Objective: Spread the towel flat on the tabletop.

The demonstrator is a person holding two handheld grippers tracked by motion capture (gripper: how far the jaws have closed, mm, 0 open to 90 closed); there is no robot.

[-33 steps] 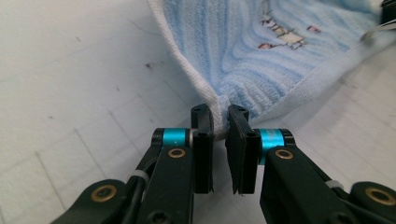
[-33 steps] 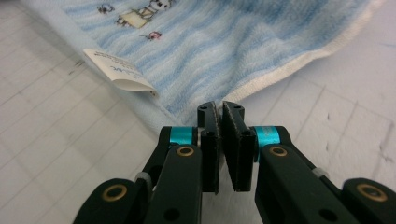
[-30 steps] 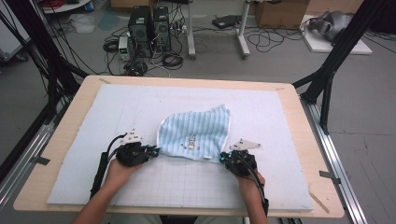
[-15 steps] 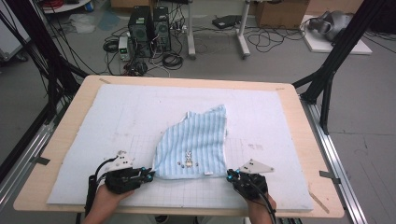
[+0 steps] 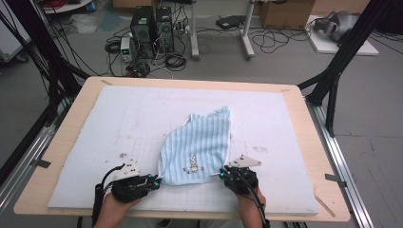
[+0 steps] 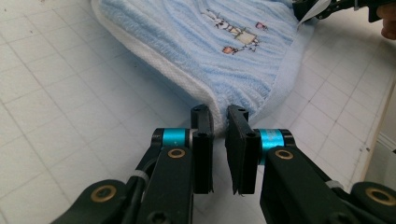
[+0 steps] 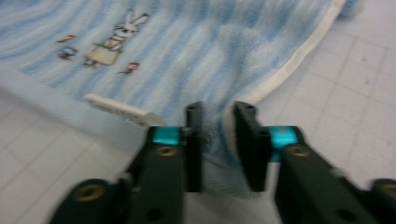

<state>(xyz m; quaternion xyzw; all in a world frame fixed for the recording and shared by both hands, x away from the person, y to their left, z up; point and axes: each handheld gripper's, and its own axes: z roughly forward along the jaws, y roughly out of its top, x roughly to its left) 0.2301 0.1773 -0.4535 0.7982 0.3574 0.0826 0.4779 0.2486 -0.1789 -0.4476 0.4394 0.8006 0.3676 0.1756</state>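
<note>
A light blue striped towel (image 5: 197,147) with a small rabbit picture (image 5: 193,161) lies on the white gridded mat (image 5: 95,128), its far end bunched and narrow. My left gripper (image 5: 155,179) is shut on the towel's near left corner (image 6: 219,122). My right gripper (image 5: 222,174) is shut on the near right corner (image 7: 217,135), where blue cloth fills the gap between its jaws. A white label (image 7: 122,110) sticks out from the near hem. The left gripper view also catches the other gripper (image 6: 336,7) far off at the top right.
The mat covers a wooden table (image 5: 304,118) whose near edge runs just behind both hands. Black frame legs (image 5: 332,71) stand at the table's sides. Computers (image 5: 152,23) and cables (image 5: 275,40) sit on the floor beyond the far edge.
Both grippers have drawn the towel's near corners toward the table's near edge. The towel slid with them and now lies longer and flatter.
</note>
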